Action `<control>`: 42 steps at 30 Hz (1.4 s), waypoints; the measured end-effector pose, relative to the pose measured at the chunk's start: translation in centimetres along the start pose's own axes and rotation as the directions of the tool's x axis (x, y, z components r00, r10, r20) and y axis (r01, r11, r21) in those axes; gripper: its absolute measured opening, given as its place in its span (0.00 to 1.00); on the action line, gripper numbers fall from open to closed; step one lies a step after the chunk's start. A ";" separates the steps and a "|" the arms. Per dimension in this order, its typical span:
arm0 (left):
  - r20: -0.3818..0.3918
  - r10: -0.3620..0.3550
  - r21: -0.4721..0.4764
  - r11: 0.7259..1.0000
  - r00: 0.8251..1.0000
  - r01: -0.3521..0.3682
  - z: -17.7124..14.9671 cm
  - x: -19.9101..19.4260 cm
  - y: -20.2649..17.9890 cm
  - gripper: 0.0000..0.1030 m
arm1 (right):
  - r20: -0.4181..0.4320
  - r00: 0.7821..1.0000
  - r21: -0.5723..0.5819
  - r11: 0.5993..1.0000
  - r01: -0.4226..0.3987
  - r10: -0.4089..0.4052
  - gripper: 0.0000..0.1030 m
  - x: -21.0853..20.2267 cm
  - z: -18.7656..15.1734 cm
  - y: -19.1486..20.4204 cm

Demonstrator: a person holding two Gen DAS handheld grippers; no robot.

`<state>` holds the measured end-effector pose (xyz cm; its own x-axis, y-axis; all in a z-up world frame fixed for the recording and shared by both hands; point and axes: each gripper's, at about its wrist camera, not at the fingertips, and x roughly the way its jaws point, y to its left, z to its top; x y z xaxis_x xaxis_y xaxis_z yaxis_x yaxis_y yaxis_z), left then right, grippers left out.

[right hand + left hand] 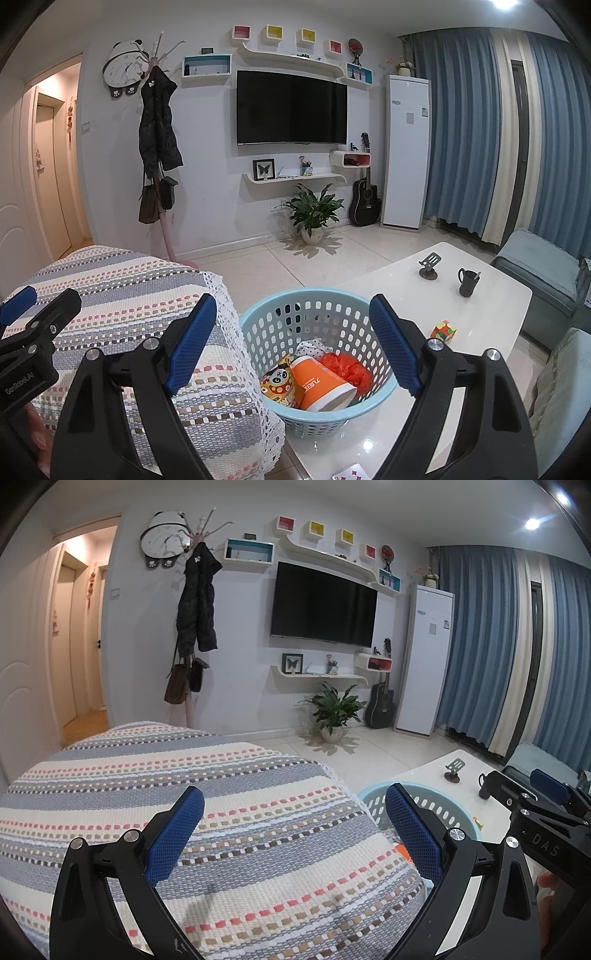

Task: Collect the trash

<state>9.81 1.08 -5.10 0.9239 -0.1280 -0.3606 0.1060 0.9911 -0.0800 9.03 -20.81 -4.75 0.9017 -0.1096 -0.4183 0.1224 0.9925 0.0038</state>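
Observation:
A light blue plastic basket [280,306] stands on the white coffee table [491,295]. It holds an orange paper cup [319,384] on its side, a panda snack packet [277,382], a red crumpled bag [349,365] and a dotted wrapper [312,346]. My right gripper [293,341] is open and empty, just above the basket. My left gripper [293,834] is open and empty over the striped woven cover [229,812]; the basket rim [373,797] shows to its right. The right gripper [546,805] shows in the left wrist view, and the left gripper [22,306] in the right wrist view.
On the table are a Rubik's cube [443,331], a black mug [467,282], a phone stand [429,266] and a playing card [351,473]. A grey-blue sofa [546,273] is at the right. A potted plant [313,218], guitar [365,205] and coat rack [159,155] stand by the TV wall.

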 end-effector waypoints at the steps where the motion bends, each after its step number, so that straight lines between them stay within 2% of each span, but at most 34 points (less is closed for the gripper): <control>1: 0.001 0.000 0.001 1.000 1.000 0.000 0.0 -0.1 -0.2 0.93 | 0.000 1.000 0.000 1.000 -0.001 0.001 0.78 0.0 0.0 0.0; 27: 0.004 0.045 -0.011 0.999 0.999 -0.045 0.1 -0.5 -1.1 0.93 | -0.022 1.000 -0.001 1.000 -0.008 0.008 0.78 0.5 -0.3 0.1; 42: -0.017 0.028 -0.032 0.999 0.999 -0.028 0.3 -0.4 -1.2 0.93 | -0.034 0.999 0.004 1.000 -0.014 0.014 0.78 0.8 -0.4 0.2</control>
<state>9.39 -0.01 -4.62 0.9203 -0.1010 -0.3780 0.0682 0.9927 -0.0991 9.63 -20.67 -5.50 0.8886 -0.0938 -0.4490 0.1115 0.9937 0.0129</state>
